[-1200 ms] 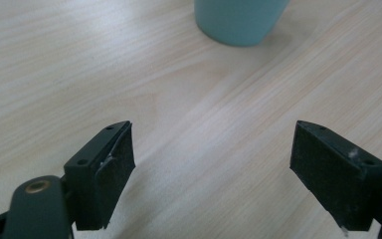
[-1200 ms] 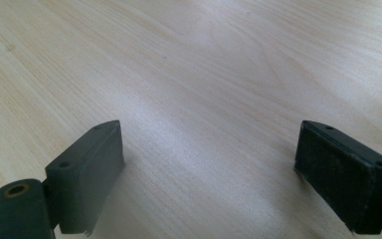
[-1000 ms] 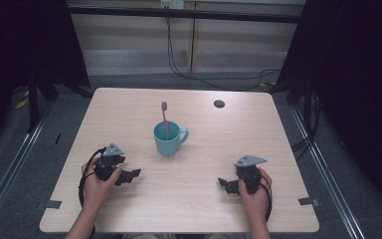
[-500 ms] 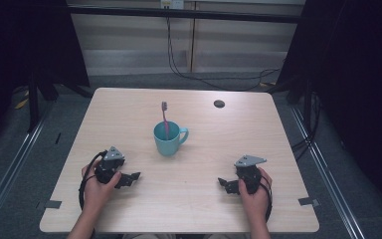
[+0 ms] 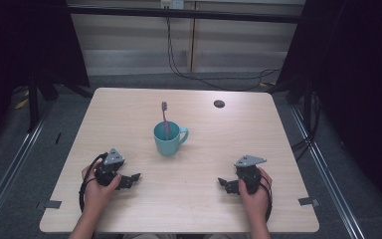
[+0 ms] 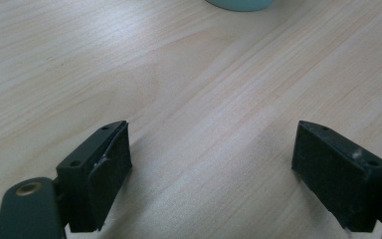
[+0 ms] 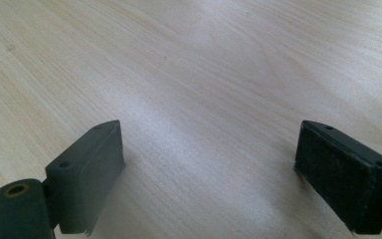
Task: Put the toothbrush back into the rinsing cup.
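Resting near the table's (image 5: 129,107) front edge, left gripper (image 5: 128,180) and right gripper (image 5: 227,184) gape empty; brush (image 5: 164,118) stands in the mid-table mug (image 5: 168,140), untouched.

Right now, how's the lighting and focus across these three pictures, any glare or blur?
High view: table evenly lit, surroundings dark, mug slightly soft. Left gripper view: pale sheen on the wood, pads sharp. Right gripper view: broad glare washes out the grain, near jaws a bit soft.
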